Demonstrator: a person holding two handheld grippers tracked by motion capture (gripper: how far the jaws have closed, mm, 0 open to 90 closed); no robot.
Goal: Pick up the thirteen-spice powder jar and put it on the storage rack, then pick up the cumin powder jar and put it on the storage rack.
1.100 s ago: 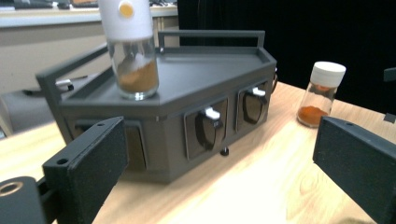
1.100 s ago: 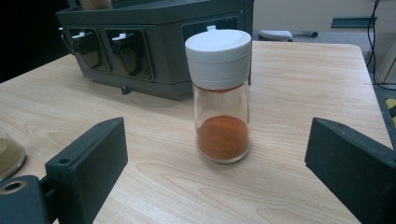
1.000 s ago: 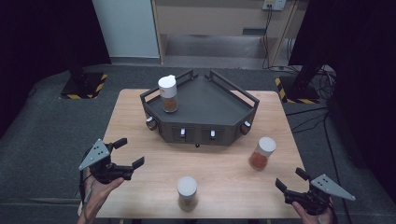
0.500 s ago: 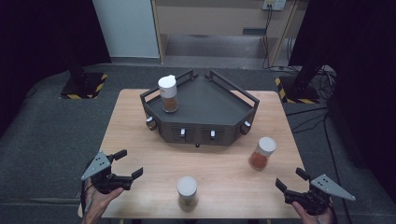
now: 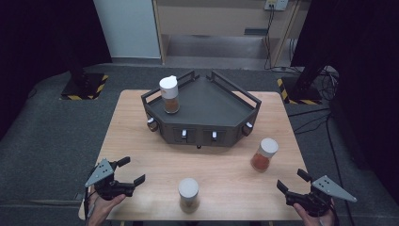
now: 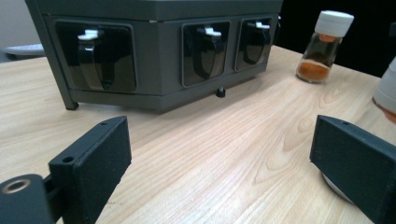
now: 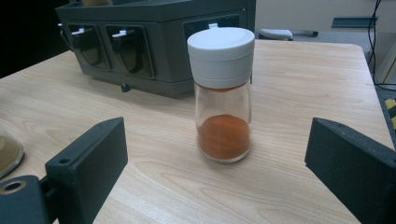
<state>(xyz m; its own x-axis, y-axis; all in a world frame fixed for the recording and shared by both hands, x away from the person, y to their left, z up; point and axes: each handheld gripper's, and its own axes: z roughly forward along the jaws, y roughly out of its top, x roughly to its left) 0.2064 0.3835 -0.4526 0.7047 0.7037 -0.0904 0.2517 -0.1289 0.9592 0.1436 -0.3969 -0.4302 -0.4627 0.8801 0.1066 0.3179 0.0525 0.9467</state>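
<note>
Left gripper (image 5: 127,172) had drawn back toward near table edge since earlier frame; right gripper (image 5: 292,181) stayed at near right corner. Both sets of jaws were apart, holding nothing. One spice jar (image 5: 169,94) stood on dark corner rack (image 5: 221,106). Orange-powder jar (image 5: 264,154) stood on table (image 5: 141,150) ahead of right gripper. Third jar (image 5: 188,193) stood near front edge. Task seemed perhaps one-third done: two jars appeared left to rack

Near jar (image 6: 385,91) cut by right edge of left gripper view, its base hidden behind the jaw. In right gripper view, a jar base (image 7: 8,154) cropped at left edge; contents unreadable. Rack (image 7: 154,32) top cropped there. Person's hands (image 5: 101,209) run off the bottom of high view
</note>
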